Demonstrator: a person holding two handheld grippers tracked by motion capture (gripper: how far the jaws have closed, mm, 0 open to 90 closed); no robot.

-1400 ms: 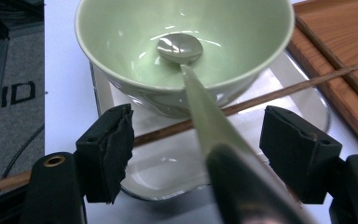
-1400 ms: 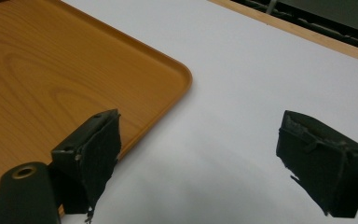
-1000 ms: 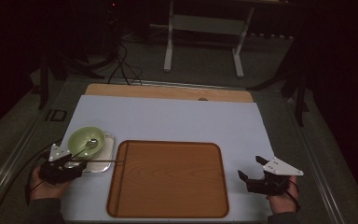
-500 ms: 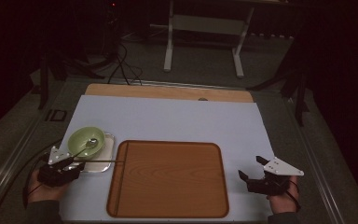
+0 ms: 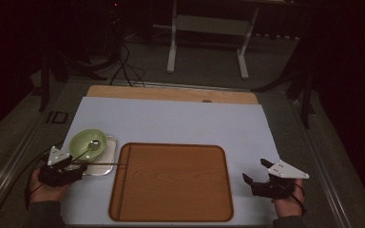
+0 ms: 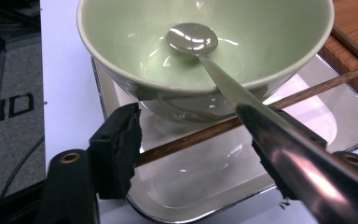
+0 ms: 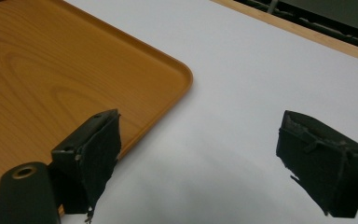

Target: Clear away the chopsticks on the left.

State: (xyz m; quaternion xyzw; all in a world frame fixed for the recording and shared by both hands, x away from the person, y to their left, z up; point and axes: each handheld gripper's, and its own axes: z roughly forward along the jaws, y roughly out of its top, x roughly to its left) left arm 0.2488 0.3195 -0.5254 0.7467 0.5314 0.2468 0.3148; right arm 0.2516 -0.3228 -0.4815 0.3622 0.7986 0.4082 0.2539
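Observation:
A pale green bowl [image 5: 86, 143] [image 6: 121, 42] with a metal spoon [image 5: 94, 142] [image 6: 192, 38] in it stands on a small metal tray [image 5: 105, 164] [image 6: 326, 107] at the left. A wooden chopstick [image 5: 102, 164] [image 6: 200, 135] lies across that tray. My left gripper [image 5: 76, 167] [image 6: 196, 125] is open right in front of the bowl. Its jaws have just been opening; the chopstick crosses the gap between them, and the spoon's handle runs over the right jaw. My right gripper [image 5: 255, 170] [image 7: 200, 123] is open over the white mat with nothing between its jaws.
A large wooden tray [image 5: 171, 183] [image 7: 51, 60] lies in the middle, between the two hands. The white mat [image 5: 171, 118] [image 7: 261, 60] covers the table, with a wooden strip [image 5: 171, 93] along its far edge. Table legs and cables stand on the dark floor beyond.
The left gripper's jaws look narrower half a second ago and stand wider now. Both hands stay where they were.

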